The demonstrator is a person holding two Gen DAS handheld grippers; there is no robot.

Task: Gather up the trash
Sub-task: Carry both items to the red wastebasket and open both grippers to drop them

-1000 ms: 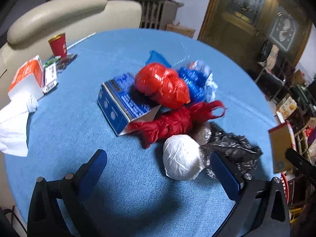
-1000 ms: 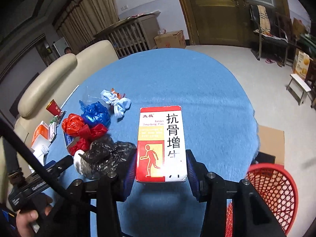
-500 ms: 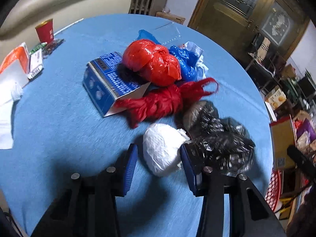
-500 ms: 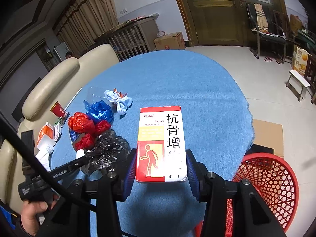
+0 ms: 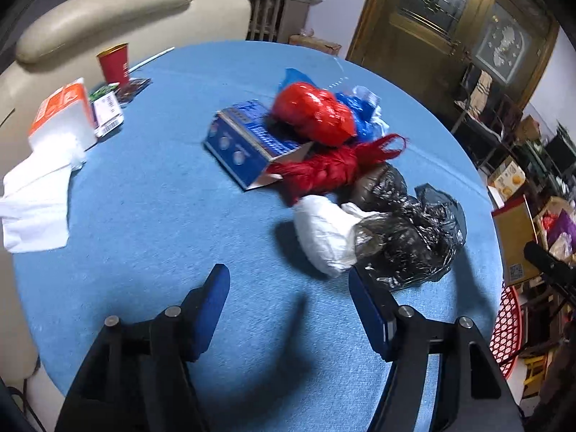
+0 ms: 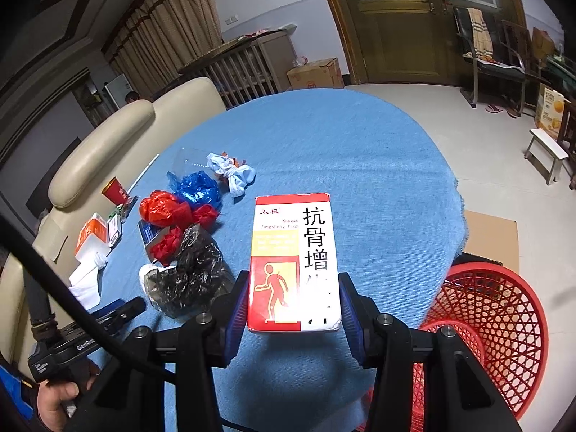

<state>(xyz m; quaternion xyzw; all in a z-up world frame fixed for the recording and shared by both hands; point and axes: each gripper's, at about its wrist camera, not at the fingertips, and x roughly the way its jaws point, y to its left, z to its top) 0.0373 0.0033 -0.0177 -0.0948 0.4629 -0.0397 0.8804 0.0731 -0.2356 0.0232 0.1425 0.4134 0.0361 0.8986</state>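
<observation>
**Now the box is being held and the trash pile is waiting**

Here the right gripper [image 6: 293, 309] is pinching a red and white box [image 6: 293, 262] from both sides. The box is sticking out flat over the blue table [image 6: 360, 165]. A red basket [image 6: 493, 327] is sitting on the floor just beside the table, to the right of the box.

The left gripper [image 5: 288, 288] is hanging over the table with its jaws opening. Nothing is sitting between them, only bare blue cloth. The trash pile is lying just past its tips.

In the pile, a white bag [image 5: 324, 234] is the nearest thing to the left gripper. A shiny black bag [image 5: 406, 244] is touching the white bag on the right. A red bag [image 5: 313, 115] is sitting behind the white bag, farther from the gripper, and a twisted red bag [image 5: 334, 169] is lying between them. A blue box [image 5: 248, 144] is lying left of the red bags, touching them. A blue bag [image 5: 360, 111] is peeking out behind the red bag.

A red cup [image 5: 115, 63] is standing well apart from the pile, far to the left, near a cream sofa [image 5: 108, 10].
</observation>
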